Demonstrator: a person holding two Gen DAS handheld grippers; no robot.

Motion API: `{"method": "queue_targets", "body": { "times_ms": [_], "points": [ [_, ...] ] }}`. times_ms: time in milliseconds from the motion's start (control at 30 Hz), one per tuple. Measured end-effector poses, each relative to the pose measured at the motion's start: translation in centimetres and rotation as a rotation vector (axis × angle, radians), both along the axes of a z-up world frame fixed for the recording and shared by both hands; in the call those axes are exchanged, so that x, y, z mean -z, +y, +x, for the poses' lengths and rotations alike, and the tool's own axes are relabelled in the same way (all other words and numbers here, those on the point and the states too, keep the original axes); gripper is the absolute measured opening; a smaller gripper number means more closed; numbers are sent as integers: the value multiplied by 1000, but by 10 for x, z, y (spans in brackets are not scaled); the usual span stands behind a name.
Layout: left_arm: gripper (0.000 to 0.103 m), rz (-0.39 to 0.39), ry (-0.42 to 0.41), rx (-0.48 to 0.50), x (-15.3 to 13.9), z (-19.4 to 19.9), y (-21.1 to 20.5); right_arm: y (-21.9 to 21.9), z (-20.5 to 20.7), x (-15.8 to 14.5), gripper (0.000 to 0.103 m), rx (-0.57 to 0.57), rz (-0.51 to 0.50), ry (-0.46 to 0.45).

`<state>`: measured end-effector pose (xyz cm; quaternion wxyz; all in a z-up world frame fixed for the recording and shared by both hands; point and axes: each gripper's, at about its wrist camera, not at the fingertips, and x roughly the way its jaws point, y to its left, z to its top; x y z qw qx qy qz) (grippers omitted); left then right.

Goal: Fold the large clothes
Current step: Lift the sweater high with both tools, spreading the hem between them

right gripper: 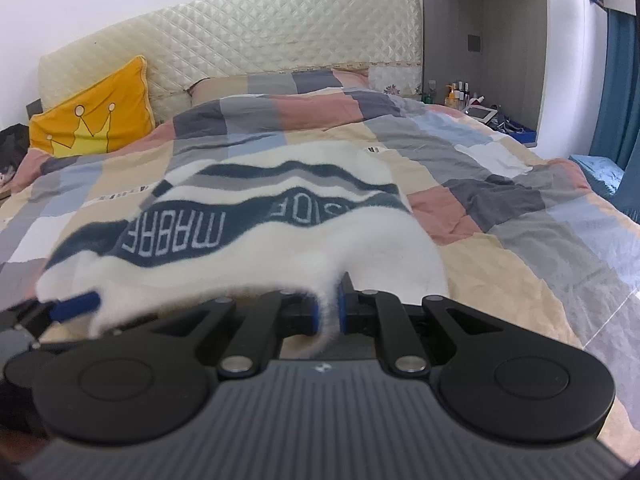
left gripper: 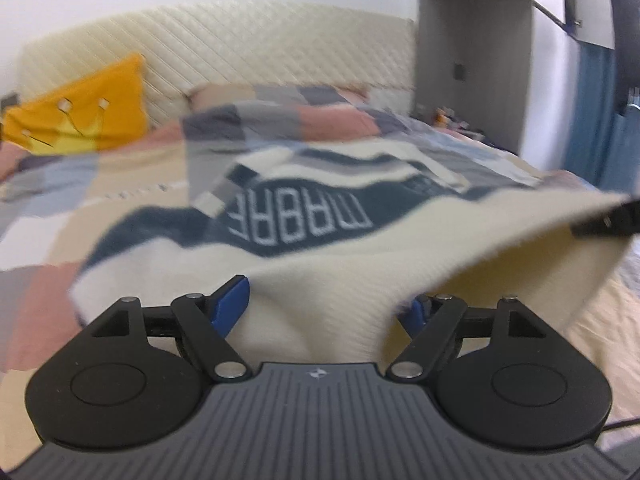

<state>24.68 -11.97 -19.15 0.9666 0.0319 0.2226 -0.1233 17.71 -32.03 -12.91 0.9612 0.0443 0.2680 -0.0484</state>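
**Left jaws wide, right jaws pinching: get 2 firm grips on the hem**

The cream and navy sweater [right gripper: 256, 236] lies on the patchwork quilt [right gripper: 500, 216] of the bed, its lettered band facing up, and its near edge is lifted off the quilt.

The right gripper [right gripper: 328, 312] is closed tight on a thin bunch of the near edge; in the right wrist view the knit hangs between its 2 blue pads. The left gripper [left gripper: 324, 312] stands wide open. A fold of the sweater sits between its jaws, but the pads do not press on it, so it holds nothing.

My judgement is that the step in hand is to take the second corner. To do it well, the left gripper should go deeper over the fold before it closes, so it catches both layers and not only fluff. The right gripper should keep its height steady. The picture is blurred near the left pads, so I cannot tell how deep the cloth sits.
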Motion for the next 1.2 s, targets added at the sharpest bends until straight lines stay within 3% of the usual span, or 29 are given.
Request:
{"method": "queue_targets", "body": {
  "times_ms": [100, 200, 433, 567, 667, 733, 800, 867, 1033, 1100, 1200],
  "points": [
    [82, 17, -54, -60, -3, -2, 1, -4, 5, 14, 12, -10, -2, 38],
    [87, 31, -47, -90, 0, 3, 3, -8, 6, 26, 12, -14, 16, 76],
    [87, 56, 68, -100, 29, 22, 11, -9, 5, 38, 12, 7, 18, 113],
    [87, 16, 164, -119, 45, 33, 22, -13, 10, 54, 16, 37, 10, 173],
    [87, 7, 202, -126, 51, 34, 25, -15, 11, 72, 26, 48, -6, 213],
    [86, 15, 200, -120, 52, 33, 24, -18, 12, 85, 26, 49, -10, 243],
    [85, -3, 203, -112, 52, 33, 26, -26, 13, 93, 26, 60, 48, 262],
    [77, -17, 201, -105, 50, 34, 27, -26, 13, 90, 26, 68, 47, 245],
    [40, -127, 214, -80, 37, 32, 33, -15, 14, 59, 15, 32, 15, 148],
    [31, -180, 205, -76, 26, 29, 38, -10, 15, 40, 14, 8, -4, 97],
    [28, -215, 131, -95, -3, 22, 48, 0, 19, 9, 12, -31, -32, 12]
  ]
}}
